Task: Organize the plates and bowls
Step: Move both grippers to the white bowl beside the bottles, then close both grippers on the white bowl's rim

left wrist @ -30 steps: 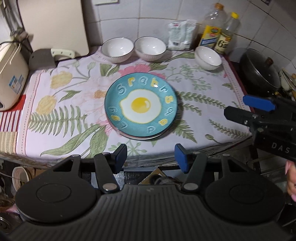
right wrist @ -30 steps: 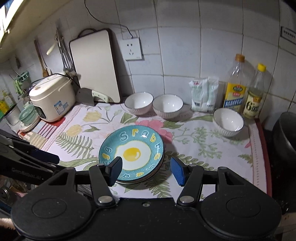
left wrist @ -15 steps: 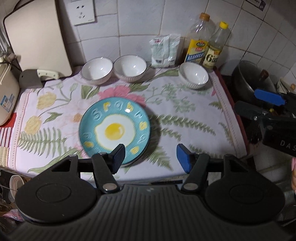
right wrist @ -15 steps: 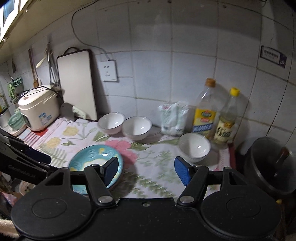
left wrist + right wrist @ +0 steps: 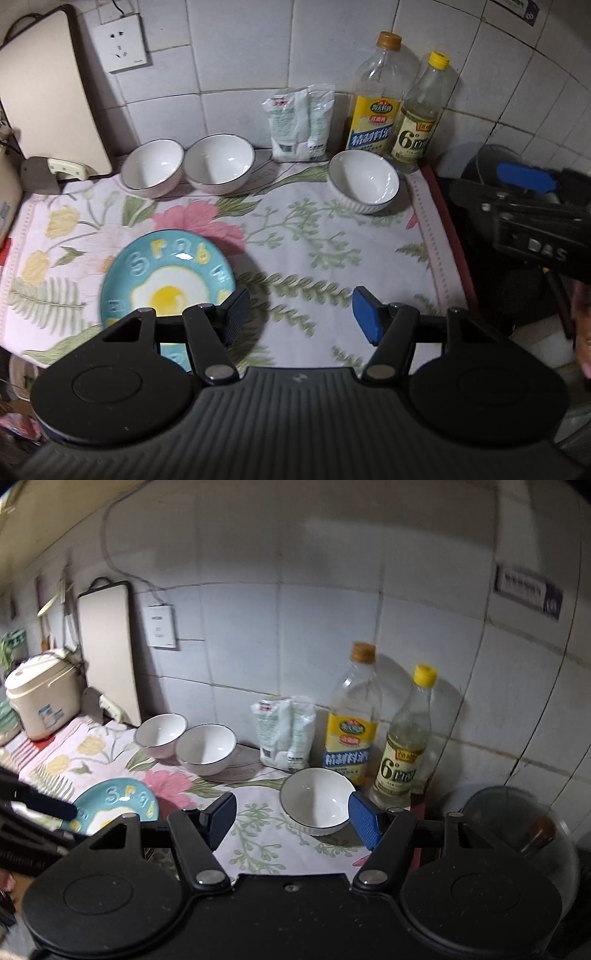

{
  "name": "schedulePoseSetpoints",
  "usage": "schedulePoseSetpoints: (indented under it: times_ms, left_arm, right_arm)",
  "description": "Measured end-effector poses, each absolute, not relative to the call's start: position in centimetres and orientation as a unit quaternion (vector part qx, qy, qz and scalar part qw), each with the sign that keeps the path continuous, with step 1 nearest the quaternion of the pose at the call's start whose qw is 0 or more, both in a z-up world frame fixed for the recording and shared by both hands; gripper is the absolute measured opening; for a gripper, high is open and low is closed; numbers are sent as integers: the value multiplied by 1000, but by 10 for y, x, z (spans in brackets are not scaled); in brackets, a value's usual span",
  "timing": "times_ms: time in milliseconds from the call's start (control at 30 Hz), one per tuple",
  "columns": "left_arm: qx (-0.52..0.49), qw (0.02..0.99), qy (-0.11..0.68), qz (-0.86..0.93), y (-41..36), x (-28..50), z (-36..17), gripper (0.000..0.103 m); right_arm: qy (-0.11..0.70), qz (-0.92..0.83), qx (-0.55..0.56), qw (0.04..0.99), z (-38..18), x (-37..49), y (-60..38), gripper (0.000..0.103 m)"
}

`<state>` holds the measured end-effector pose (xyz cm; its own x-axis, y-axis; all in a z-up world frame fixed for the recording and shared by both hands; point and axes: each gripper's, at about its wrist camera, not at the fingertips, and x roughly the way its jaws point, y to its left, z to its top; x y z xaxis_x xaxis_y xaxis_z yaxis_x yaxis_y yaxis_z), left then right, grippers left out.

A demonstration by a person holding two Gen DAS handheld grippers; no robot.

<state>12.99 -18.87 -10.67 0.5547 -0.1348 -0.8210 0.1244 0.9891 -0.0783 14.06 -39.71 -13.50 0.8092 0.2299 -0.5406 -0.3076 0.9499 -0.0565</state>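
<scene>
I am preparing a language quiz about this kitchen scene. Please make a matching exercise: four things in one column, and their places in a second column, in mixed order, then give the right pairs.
Things:
1. egg-pattern plate
2. lone white bowl
3. white packet
4. cutting board

Places:
A. leaning on the wall at the far left
B. in front of the two bottles
C. at the near left of the floral cloth
D. against the tiles, between the bowl pair and the bottles

Pairs: 1-C, 2-B, 3-D, 4-A
</scene>
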Motion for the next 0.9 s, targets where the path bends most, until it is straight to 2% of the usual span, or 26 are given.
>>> schedulePoseSetpoints:
  times_ms: [533,900]
  left_arm:
    - [-67,905,420,-16,-228,216,-156,60]
    - [-91,898,429,-14,-240,267,-186,59]
  right_arm:
    - [357,73,80,928,-196,245,-448,71]
    - [398,82,102,908,-243,301,-456,68]
